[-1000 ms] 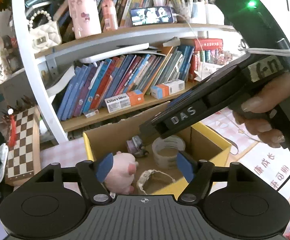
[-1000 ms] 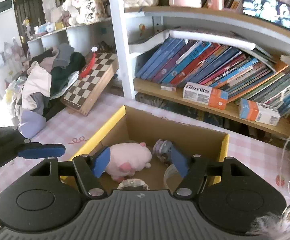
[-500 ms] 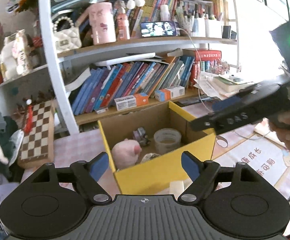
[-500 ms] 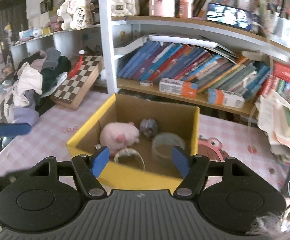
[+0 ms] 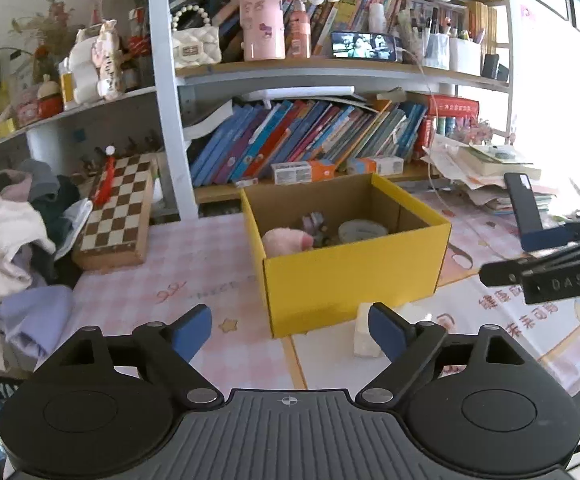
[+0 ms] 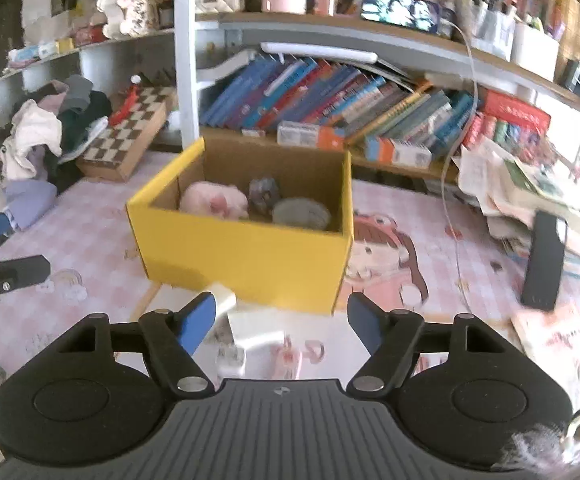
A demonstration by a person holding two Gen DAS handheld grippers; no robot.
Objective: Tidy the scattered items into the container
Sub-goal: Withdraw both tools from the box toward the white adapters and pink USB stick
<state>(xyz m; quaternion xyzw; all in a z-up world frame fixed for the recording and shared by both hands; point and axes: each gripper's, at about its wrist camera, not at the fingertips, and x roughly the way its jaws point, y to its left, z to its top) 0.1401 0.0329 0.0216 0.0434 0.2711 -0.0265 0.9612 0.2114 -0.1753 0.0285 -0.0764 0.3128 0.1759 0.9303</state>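
Yellow cardboard: we see the container, a box [image 5: 350, 276], standing open-topped on the pink checked tablecloth [image 5: 193, 264], at 12 o'clock from both grippers and well clear of their tips.
Box contents: we make out a pink plush toy [image 5: 285, 240] on the left, a small grey toy [image 6: 263, 196] in the middle and a roll of clear tape [image 5: 362, 229] on the right, all below the rim.
Left gripper: our left gripper [image 5: 290, 326] hangs over the cloth with its blue pads spread wide; the jaws have just been opening, and nothing lies between them.
Right gripper: our right gripper [image 6: 277, 316] has also just been opening its jaws; they stand fairly wide and grip nothing.
White block: a pale block [image 5: 364, 332] lies on the cloth touching or just beside the box's front wall, at 1 o'clock from the left gripper and partly behind its right pad.
Other loose items: in the blurred right wrist view we see a white boxy piece [image 6: 255, 330] and something small and pink [image 6: 290, 358] at 12 o'clock between the right gripper's fingers; what they are we cannot tell.
Surroundings: a chessboard case [image 5: 115, 212] sits at 10 o'clock from the box, a heap of clothes [image 5: 13, 240] further left, and a bookshelf [image 5: 310, 140] behind.
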